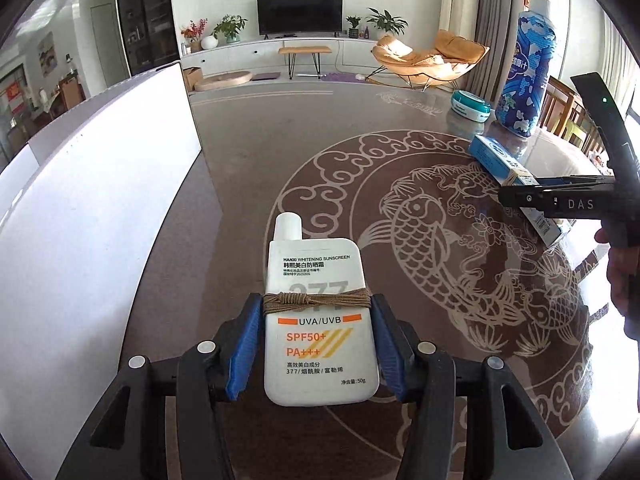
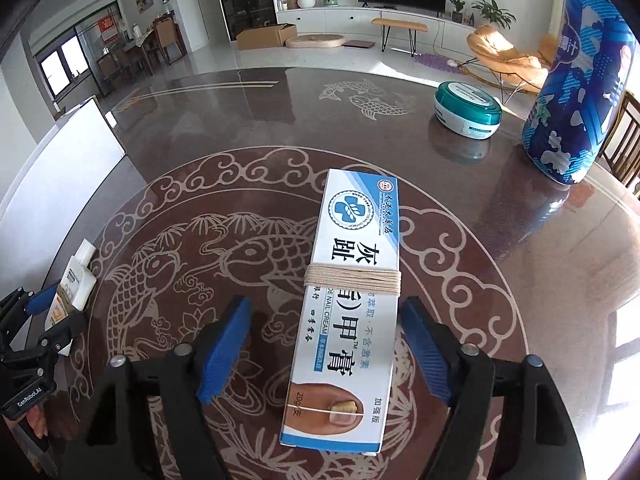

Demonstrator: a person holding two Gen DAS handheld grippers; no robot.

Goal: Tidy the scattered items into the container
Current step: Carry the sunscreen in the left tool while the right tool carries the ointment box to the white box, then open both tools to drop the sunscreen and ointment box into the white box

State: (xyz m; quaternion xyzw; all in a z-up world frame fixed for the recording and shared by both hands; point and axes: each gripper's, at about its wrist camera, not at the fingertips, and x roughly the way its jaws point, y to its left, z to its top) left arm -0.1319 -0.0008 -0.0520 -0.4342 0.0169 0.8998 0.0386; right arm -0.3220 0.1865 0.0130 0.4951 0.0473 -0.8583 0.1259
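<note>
A white sunscreen bottle (image 1: 320, 332) with brown cord tied around it sits between the blue pads of my left gripper (image 1: 316, 304), which is shut on its sides above the table. A blue-and-white nail cream box (image 2: 352, 280) wrapped in pale string lies between the pads of my right gripper (image 2: 324, 304). The right pad (image 2: 424, 344) is at the box's edge, while a gap shows beside the left pad. The white container (image 1: 100, 200) stands to the left. From the right wrist view, the left gripper (image 2: 40, 332) holds the sunscreen bottle (image 2: 76, 288) at the far left.
A teal round jar (image 2: 468, 110) and a tall blue patterned pack (image 2: 580, 92) stand at the far right of the dark round table (image 2: 240, 128) with its fish pattern. A hand (image 1: 620, 272) holds the right gripper. Chairs stand beyond the table's right edge.
</note>
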